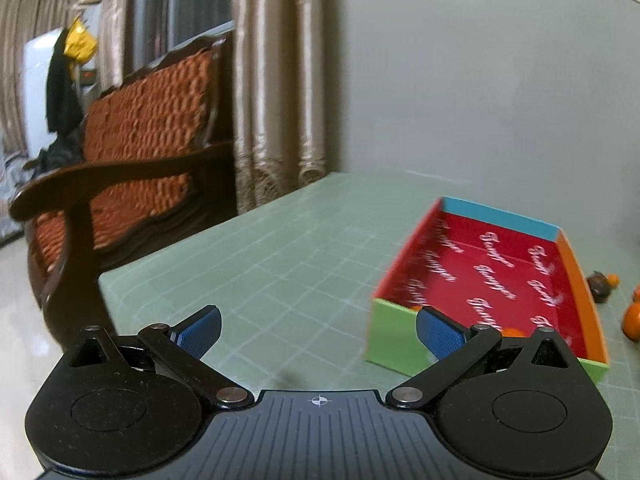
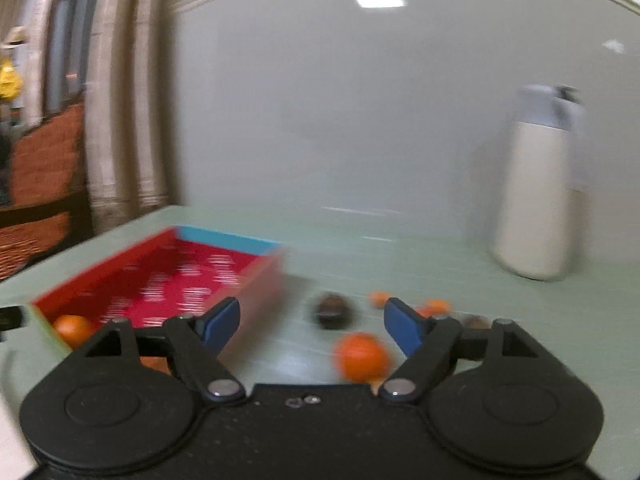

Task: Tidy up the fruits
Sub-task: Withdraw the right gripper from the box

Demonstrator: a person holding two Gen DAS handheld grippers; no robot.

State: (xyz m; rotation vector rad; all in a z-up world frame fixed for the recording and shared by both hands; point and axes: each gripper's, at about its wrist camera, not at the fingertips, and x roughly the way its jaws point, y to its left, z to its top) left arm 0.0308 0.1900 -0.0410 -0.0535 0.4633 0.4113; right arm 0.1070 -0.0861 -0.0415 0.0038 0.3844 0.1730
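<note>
A shallow box (image 1: 492,276) with a red printed inside and coloured walls sits on the green table; it also shows blurred in the right wrist view (image 2: 180,276). An orange (image 2: 72,330) lies in its near corner, seen partly behind the finger in the left wrist view (image 1: 514,332). Loose fruit lies right of the box: a larger orange (image 2: 362,356), small oranges (image 2: 436,306), a dark fruit (image 2: 332,310). My left gripper (image 1: 318,330) is open and empty, left of the box. My right gripper (image 2: 312,326) is open and empty above the loose fruit.
A cream flask (image 2: 538,188) with a grey lid stands at the back right by the wall. A wooden armchair (image 1: 128,168) with orange cushions stands beyond the table's left edge (image 1: 160,256), beside curtains (image 1: 276,80). More oranges (image 1: 632,316) lie right of the box.
</note>
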